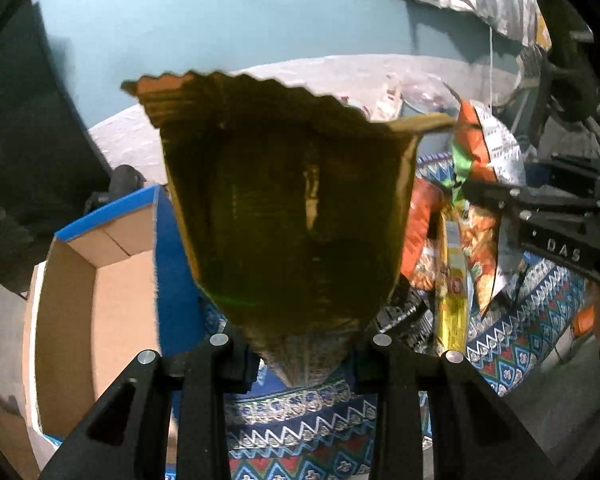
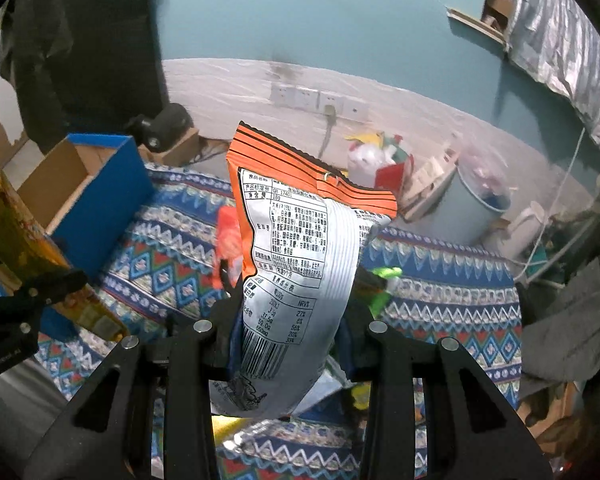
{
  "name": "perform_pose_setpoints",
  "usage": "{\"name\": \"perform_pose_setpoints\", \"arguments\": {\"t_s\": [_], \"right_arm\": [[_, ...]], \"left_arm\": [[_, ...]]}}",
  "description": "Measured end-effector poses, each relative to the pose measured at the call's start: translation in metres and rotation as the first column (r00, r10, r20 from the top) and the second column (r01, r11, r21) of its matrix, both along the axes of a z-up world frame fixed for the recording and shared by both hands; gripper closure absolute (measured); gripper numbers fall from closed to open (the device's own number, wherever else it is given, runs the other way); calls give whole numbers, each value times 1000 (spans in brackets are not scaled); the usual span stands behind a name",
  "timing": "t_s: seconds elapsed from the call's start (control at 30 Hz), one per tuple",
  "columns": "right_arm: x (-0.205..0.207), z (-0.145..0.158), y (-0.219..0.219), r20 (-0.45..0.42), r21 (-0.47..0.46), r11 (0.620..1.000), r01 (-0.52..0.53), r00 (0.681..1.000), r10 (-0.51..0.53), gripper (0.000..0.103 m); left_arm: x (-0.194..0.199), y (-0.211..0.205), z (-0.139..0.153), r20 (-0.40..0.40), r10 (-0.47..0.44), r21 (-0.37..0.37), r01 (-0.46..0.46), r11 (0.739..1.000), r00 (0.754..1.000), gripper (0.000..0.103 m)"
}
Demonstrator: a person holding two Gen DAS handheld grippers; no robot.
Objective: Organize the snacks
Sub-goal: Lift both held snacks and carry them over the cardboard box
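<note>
1. The left gripper (image 1: pixel 300 360) is closed on the lower end of a golden-yellow snack bag (image 1: pixel 288 208), which is held upright above a patterned cloth (image 1: pixel 300 428).
2. An open cardboard box with blue outer walls (image 1: pixel 100 280) is seen to the left of that bag, resting on the cloth.
3. The right gripper (image 2: pixel 288 344) is clamped on an orange and silver snack packet (image 2: pixel 296 264), whose printed back with a nutrition table and barcode is turned to the camera.
4. In the right wrist view, the golden bag (image 2: pixel 16 236) is seen at the left edge, just in front of the blue box (image 2: pixel 100 196).
5. Further snack packets (image 1: pixel 456 248) are left lying on the cloth, to the right of the golden bag.
6. A teal wall (image 2: pixel 320 12) with white sockets (image 2: pixel 320 102) is seen behind.
</note>
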State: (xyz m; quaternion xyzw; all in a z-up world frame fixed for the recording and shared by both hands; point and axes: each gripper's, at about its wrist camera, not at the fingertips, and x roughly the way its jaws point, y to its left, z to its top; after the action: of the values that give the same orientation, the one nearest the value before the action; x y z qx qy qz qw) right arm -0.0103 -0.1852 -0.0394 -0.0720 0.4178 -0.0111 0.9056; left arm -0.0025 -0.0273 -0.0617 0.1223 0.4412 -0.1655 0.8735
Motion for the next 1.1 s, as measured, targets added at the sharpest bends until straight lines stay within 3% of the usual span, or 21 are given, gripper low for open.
{"name": "perform_pose_setpoints", "arguments": {"t_s": [0.47, 0.73, 1.1], "right_arm": [[23, 30, 67, 50, 22, 992, -124, 991, 123, 67], [33, 44, 111, 78, 33, 978, -206, 976, 203, 67], [55, 49, 170, 71, 49, 959, -281, 958, 277, 67]], "left_arm": [[1, 55, 50, 98, 132, -49, -127, 991, 986, 70], [-5, 86, 76, 178, 195, -64, -186, 980, 965, 70], [-9, 142, 83, 216, 291, -76, -282, 957, 932, 70]]}}
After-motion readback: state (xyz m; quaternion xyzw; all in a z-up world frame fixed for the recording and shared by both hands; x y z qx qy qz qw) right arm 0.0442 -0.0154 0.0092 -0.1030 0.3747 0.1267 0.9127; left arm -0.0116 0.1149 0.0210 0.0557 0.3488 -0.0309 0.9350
